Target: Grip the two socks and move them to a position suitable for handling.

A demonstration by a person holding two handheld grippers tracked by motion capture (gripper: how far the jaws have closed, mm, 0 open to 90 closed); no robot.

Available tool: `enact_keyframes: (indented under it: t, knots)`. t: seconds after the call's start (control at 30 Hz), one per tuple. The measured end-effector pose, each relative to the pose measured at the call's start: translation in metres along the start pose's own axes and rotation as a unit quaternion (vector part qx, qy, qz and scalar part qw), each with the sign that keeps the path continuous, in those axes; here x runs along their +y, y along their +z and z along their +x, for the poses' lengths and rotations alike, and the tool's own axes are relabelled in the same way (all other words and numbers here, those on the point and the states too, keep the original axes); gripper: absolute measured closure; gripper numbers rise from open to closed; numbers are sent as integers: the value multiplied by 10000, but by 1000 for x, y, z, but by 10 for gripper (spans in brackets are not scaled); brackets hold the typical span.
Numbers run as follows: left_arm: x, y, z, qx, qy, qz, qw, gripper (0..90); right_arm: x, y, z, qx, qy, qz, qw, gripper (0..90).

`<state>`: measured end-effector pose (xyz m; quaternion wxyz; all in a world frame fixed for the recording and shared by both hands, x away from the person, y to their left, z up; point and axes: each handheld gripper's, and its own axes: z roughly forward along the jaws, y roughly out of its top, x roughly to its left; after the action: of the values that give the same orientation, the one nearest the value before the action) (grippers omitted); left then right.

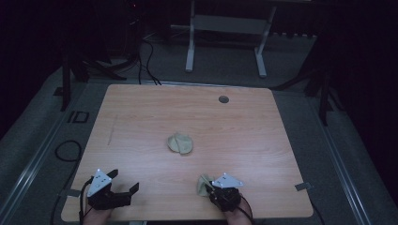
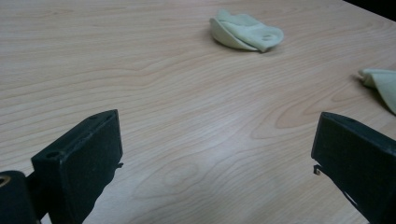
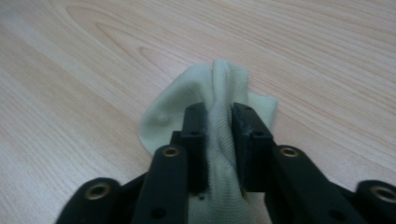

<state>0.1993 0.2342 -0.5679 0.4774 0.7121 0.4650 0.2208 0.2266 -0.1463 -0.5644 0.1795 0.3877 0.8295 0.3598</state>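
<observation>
The fingers (image 3: 196, 128) of the right gripper (image 3: 218, 122) stood close together, pinching a bunched fold of a pale green sock (image 3: 219, 93) (ribbed knit, lying on the wooden table (image 1: 141, 117) near its front edge). The left gripper (image 2: 215, 158) had its jaws spread wide with nothing between them, low over bare wood at the front left corner. A second pale green sock (image 1: 180, 144) lay folded near the table's middle, well apart from both grippers.

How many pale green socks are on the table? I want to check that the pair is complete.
2. One sock lies folded near the middle of the table. The other sock is at the near edge, pinched in the right gripper. None seems hidden.
</observation>
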Motion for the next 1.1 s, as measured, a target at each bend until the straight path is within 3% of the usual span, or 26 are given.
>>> enact_keyframes:
  t: [0.13,0.2,0.27,0.4,0.47,0.53,0.6,0.63,0.67,0.77,1.0,1.1]
  knots:
    - [3,2,-9,-263,41,-7,9996,21,4,-7,1,354,46,-25,9994,539]
    - [6,4,-16,-467,90,56,9989,22,9,-18,1,349,-46,-214,9992,496]
    - [11,8,-28,-666,213,102,9975,55,15,-27,-6,453,-78,-334,9984,508]
    - [21,19,-55,-1154,447,283,9919,145,28,-40,-23,264,-258,-422,9984,629]
    - [24,27,-69,-1411,582,414,9874,158,33,-41,-30,335,-237,-398,9984,635]
    - [25,36,-81,-1616,645,529,9833,239,35,-40,-34,390,-279,-308,9984,643]
    - [25,36,-81,-1616,645,529,9833,258,35,-38,-34,409,-283,-311,9983,643]
    - [27,48,-95,-1812,757,719,9779,314,34,-34,-35,567,-276,-236,9977,642]
    - [28,52,-98,-1880,735,775,9763,335,33,-32,-35,594,-313,-213,9975,642]
    - [32,61,-106,-1973,706,895,9737,412,29,-22,-34,764,-400,-78,9962,632]
    - [32,88,-123,-2082,766,1307,9663,441,22,-2,-38,912,-321,238,9950,632]
    - [33,99,-129,-2034,771,1451,9652,446,18,5,-37,954,-351,430,9939,636]
